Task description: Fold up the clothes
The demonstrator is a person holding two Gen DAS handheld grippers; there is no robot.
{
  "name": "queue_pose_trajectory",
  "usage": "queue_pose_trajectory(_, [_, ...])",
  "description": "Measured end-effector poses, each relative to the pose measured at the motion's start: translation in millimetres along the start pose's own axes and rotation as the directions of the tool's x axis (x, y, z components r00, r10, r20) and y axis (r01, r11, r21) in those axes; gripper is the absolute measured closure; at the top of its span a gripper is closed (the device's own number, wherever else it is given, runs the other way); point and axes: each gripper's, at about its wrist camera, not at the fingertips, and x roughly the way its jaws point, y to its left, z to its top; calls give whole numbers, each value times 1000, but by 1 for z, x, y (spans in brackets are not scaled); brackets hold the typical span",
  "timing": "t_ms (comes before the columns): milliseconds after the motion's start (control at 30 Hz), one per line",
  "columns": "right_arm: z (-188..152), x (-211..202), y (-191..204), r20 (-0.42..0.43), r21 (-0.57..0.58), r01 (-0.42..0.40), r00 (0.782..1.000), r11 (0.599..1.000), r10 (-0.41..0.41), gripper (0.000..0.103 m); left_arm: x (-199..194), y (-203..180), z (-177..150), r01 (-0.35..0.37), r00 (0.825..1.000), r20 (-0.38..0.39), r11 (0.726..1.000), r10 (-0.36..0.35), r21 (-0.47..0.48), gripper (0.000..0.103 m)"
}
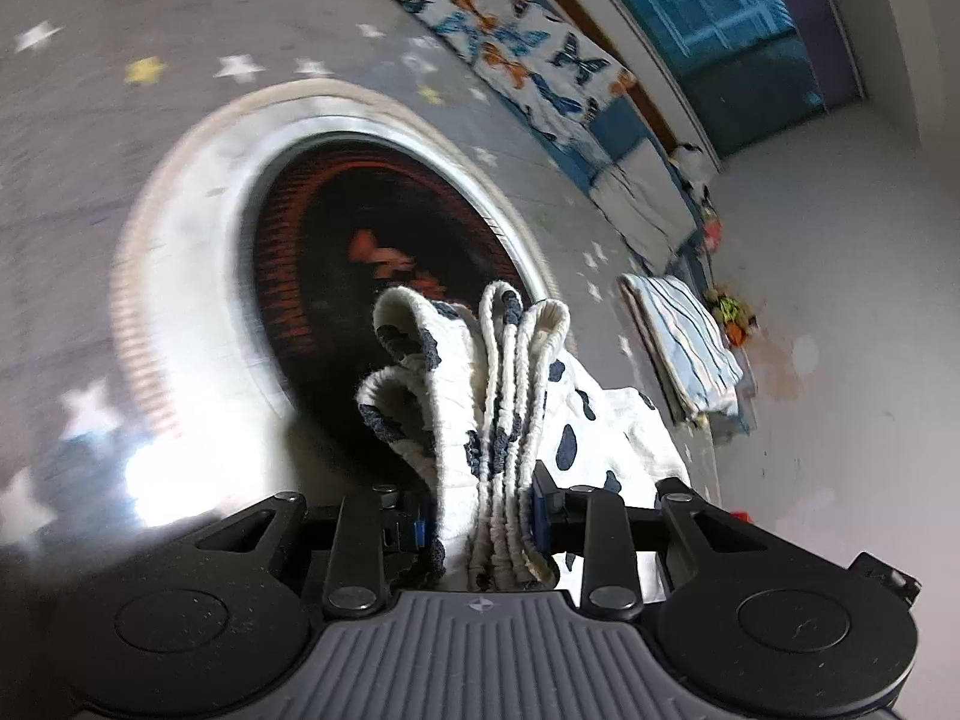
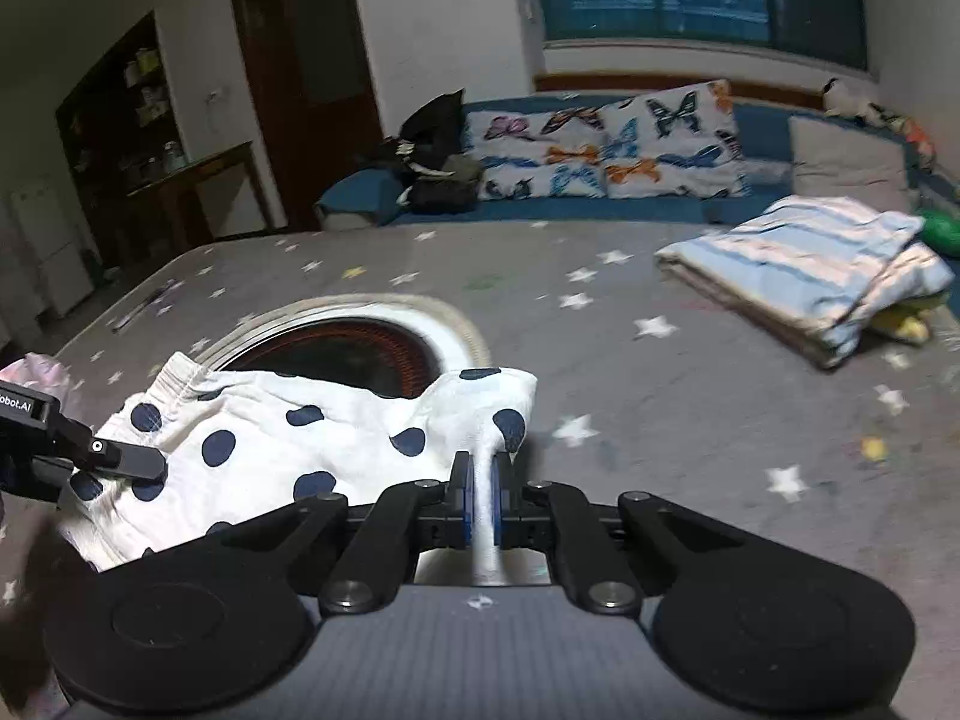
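Over the star-print bed (image 2: pixel 660 396), both grippers, left (image 1: pixel 480 516) and right (image 2: pixel 480 498), clamp the spotted garment (image 2: pixel 288 438) mid-fold; lay your held edges down aligned.

White letters reading "obot.AI", cut off at the frame edge, stand on the left gripper (image 2: pixel 129 461).

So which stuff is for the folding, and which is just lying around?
For the folding:
white cotton garment with navy spots
left hand-held gripper
right hand-held gripper

Just lying around:
folded blue-striped blanket
butterfly-print pillows
round black-and-red patch
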Motion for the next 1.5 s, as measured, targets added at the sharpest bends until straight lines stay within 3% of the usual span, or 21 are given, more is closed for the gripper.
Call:
queue_pose_trajectory(500, [12, -30, -64, 57, 32, 182, 981, 983, -183, 98, 76, -83, 5, 6, 998, -59, 983, 5, 184, 71])
queue_pose_trajectory(967, [1, -18, -106, 17, 61, 252, 967, 966, -253, 98, 124, -100, -6, -2, 994, -108, 971, 29, 240, 70])
queue_pose_trajectory(1133, [-7, -9, -116, -18, 73, 263, 965, 962, -263, 97, 128, -97, -8, -17, 993, -111, 969, 45, 246, 64])
queue_pose_trajectory(1267, [-8, -9, -121, -32, 84, 257, 966, 963, -255, 93, 118, -97, -5, -27, 995, -90, 965, 53, 262, 52])
queue_pose_trajectory(1500, [-2, -15, -127, -24, 113, 252, 968, 961, -251, 88, 95, -103, 6, -47, 998, -19, 956, 54, 290, 50])
